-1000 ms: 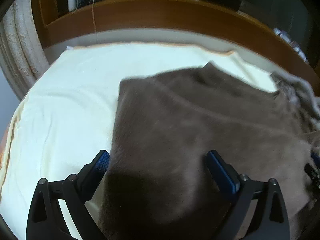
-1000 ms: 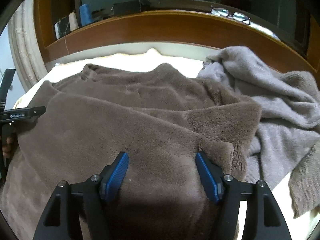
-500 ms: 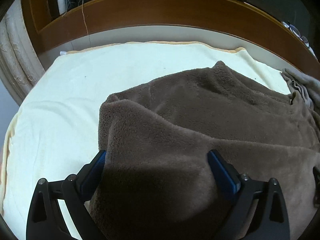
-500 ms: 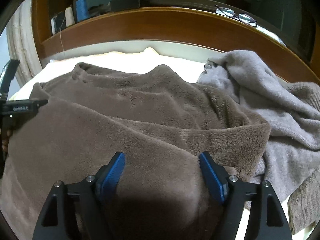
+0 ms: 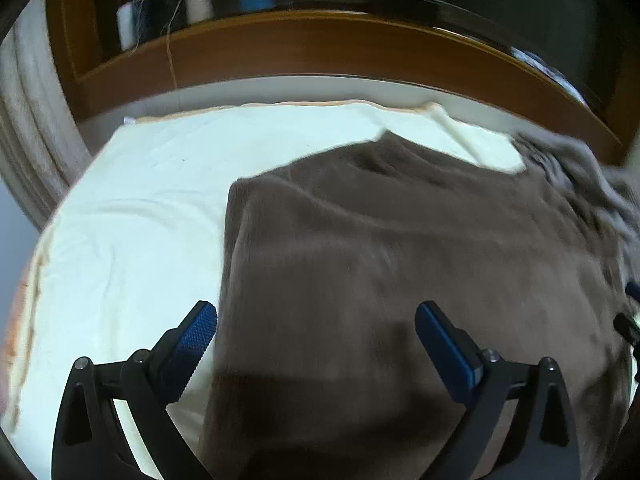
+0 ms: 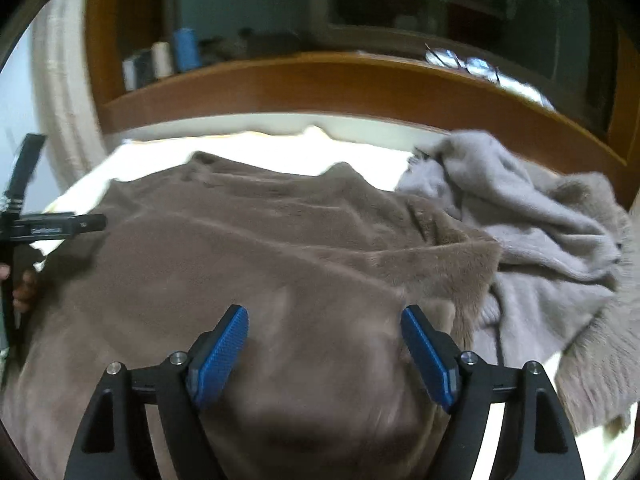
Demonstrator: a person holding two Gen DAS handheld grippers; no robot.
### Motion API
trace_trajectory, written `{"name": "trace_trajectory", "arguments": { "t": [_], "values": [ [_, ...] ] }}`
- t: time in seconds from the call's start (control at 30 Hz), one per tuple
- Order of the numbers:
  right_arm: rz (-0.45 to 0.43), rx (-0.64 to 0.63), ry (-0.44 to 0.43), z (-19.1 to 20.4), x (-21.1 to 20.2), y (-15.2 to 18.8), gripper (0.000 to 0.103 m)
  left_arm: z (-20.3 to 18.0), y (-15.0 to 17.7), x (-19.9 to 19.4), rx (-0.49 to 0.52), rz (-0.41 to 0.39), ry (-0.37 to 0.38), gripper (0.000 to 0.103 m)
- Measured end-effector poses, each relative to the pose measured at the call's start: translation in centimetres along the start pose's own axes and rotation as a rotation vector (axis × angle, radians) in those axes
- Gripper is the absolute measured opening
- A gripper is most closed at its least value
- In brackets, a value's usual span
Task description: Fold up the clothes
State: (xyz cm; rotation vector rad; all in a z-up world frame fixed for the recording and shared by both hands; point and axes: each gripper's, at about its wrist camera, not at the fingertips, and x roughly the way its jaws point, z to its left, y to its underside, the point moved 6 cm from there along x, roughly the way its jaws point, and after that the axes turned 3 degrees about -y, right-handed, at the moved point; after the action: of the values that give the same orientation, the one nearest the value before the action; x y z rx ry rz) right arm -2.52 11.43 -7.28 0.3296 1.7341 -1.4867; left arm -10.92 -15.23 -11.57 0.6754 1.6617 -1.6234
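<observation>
Both tongs [image 5: 316,334] [image 6: 324,338] hang spread over the brown fleece garment [image 6: 256,264].

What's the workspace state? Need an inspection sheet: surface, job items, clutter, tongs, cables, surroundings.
Surface: cream sheet, lightly wrinkled.
Job's things: brown fleece garment spread over the sheet, right edge folded over; grey knit garment crumpled to its right, touching it.
Clutter: nothing seen on the sheet.
Tongs: left tongs open above the fleece's left edge; right tongs open above the fleece.
Cables: nothing seen.
Surroundings: wooden ledge with thread spools and glasses; blurred.
</observation>
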Motion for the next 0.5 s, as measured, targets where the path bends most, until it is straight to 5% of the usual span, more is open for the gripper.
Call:
{"name": "trace_trajectory", "arguments": {
  "t": [0.3, 0.5],
  "values": [
    [0.163, -0.058, -0.078, 4.3, -3.2, 8.8, 0.081, -0.1, 9.1, -2.6, 0.096, 0.091, 0.023, 0.101],
    [0.148, -0.057, -0.055, 4.4, -3.3, 11.2, 0.084, 0.9, 10.4, -2.5, 0.057, 0.073, 0.031, 0.101]
  ]
}}
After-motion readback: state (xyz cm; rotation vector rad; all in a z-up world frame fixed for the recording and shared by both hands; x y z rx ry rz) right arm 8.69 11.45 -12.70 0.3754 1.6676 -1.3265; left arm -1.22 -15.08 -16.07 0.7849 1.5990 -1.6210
